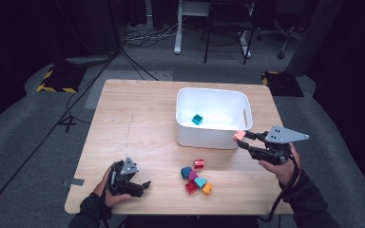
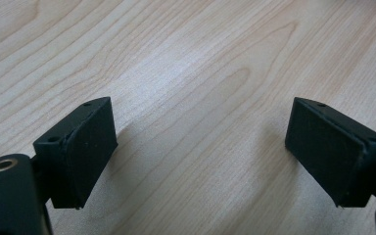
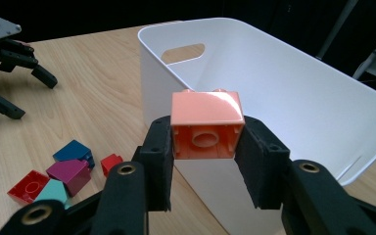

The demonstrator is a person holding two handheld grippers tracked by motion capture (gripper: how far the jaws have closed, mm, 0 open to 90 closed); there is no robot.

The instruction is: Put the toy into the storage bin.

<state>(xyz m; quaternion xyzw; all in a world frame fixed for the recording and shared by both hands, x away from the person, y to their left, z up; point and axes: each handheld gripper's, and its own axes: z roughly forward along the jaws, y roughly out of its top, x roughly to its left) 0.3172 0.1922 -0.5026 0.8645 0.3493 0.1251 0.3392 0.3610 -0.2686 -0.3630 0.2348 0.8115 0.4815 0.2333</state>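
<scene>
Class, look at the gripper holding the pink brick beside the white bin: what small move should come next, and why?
Probably carry the pink brick forward over the rim of the white bin, then open. The right gripper clamps it just outside the bin's near right corner, and a teal brick already lies inside.

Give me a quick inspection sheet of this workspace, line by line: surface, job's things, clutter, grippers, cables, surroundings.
Surface: light wooden table, tape strip at its left front edge.
Job's things: salmon brick gripped just outside the white bin, near its corner; teal brick inside the bin; loose bricks in front of it, one red brick apart.
Clutter: nothing seen.
Grippers: right gripper shut on the salmon brick; left gripper open over bare wood.
Cables: black cables across the floor, left.
Surroundings: grey carpet, chairs and desk legs beyond.
</scene>
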